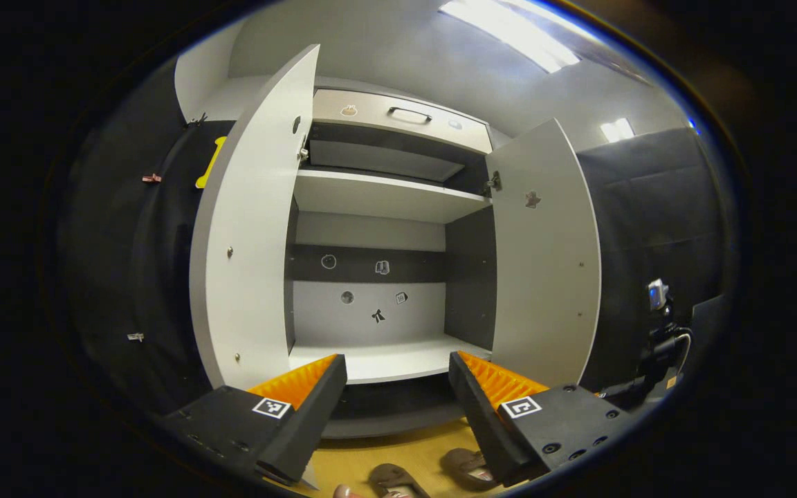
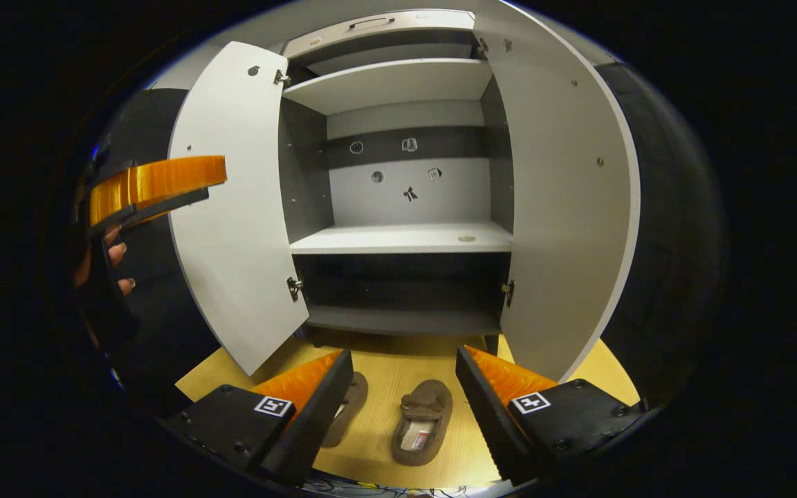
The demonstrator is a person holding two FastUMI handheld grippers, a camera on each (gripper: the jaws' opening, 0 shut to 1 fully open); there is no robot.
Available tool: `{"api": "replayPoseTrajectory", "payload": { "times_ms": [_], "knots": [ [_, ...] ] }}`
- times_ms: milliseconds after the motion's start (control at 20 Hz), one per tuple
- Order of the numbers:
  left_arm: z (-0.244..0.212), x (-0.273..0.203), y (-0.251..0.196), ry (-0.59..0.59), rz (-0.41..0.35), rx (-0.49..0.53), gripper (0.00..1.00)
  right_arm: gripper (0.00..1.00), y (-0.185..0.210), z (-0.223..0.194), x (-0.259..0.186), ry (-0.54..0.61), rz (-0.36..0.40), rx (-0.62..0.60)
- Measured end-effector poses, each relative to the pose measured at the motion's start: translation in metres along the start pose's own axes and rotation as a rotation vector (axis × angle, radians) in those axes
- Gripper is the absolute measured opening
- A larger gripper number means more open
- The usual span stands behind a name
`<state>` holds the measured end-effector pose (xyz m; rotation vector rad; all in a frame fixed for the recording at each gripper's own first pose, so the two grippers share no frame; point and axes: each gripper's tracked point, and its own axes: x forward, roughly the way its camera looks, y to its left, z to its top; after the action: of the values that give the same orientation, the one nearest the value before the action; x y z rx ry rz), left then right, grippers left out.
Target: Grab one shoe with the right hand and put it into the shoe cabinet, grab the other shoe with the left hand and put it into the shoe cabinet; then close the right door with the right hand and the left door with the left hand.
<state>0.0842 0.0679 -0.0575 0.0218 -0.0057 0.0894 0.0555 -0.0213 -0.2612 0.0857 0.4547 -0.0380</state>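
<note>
With both doors swung open, the right gripper [image 2: 404,377], spread wide and empty, should be lowered squarely over the right-hand slipper [image 2: 424,422] of 2.

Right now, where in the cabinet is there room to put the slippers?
The middle shelf lies bare between both open doors, apart from one small round spot at its right. The upper shelf and the dark bottom compartment look free too. Both slippers crowd the floor in front.
</note>
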Motion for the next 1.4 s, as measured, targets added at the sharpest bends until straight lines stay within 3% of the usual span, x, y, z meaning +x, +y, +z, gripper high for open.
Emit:
{"api": "replayPoseTrajectory", "payload": {
  "times_ms": [550,1050,1100,1250,1400],
  "knots": [
    [-0.053,0.014,0.006,0.025,-0.001,-0.043,0.95,0.99,0.002,-0.137,0.051,0.225,-0.001,0.08],
    [-0.102,0.018,0.017,0.073,0.035,-0.019,0.94,0.97,-0.003,-0.21,0.096,0.328,-0.036,0.138],
    [-0.106,0.019,0.018,0.075,0.037,-0.025,0.94,0.89,-0.003,-0.211,0.102,0.327,-0.035,0.134],
    [-0.115,0.021,0.021,0.083,0.048,-0.041,0.95,0.85,0.001,-0.219,0.116,0.351,-0.028,0.139],
    [-0.12,0.025,0.026,0.087,0.057,-0.036,0.94,0.74,-0.005,-0.223,0.128,0.358,-0.046,0.131]
  ]
}}
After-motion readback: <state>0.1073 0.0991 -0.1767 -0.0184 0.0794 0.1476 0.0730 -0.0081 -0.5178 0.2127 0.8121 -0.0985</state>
